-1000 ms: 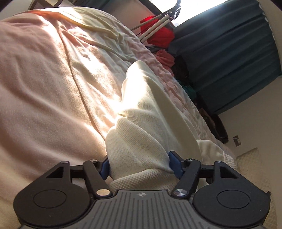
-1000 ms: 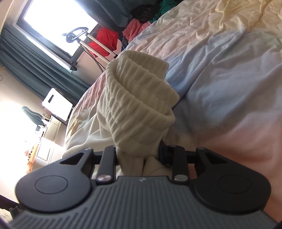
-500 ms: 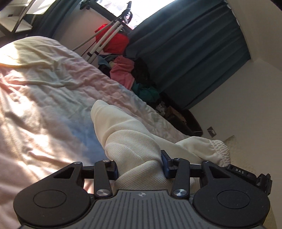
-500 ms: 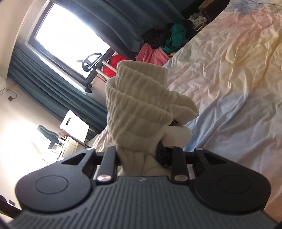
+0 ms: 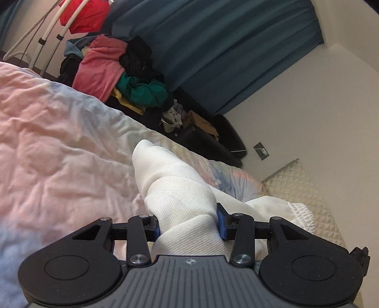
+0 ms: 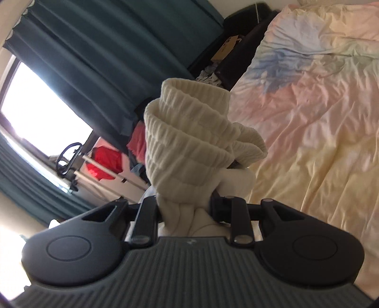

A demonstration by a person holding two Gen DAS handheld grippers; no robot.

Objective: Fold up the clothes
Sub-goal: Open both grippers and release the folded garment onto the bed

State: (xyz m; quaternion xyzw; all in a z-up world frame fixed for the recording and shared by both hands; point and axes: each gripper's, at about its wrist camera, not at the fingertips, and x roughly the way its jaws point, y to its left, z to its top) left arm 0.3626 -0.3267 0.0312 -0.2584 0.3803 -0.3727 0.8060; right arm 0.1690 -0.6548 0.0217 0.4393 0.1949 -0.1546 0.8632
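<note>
A cream knit garment is bunched between the blue pads of my left gripper, which is shut on it and holds it above the bed. More of it, with an elastic ribbed band, trails to the right. In the right wrist view my right gripper is shut on a thick ribbed fold of the same cream garment, which stands up in rolls above the jaws.
The bed has a rumpled pink, blue and yellow cover. Beyond its far edge lies a pile of clothes, a red item on a stand, dark teal curtains, a bright window and dark bags by the wall.
Both grippers have lifted and swung with the garment. The views now tilt up toward the curtains and wall, and the garment hangs higher off the bed. Both grips are unchanged.
</note>
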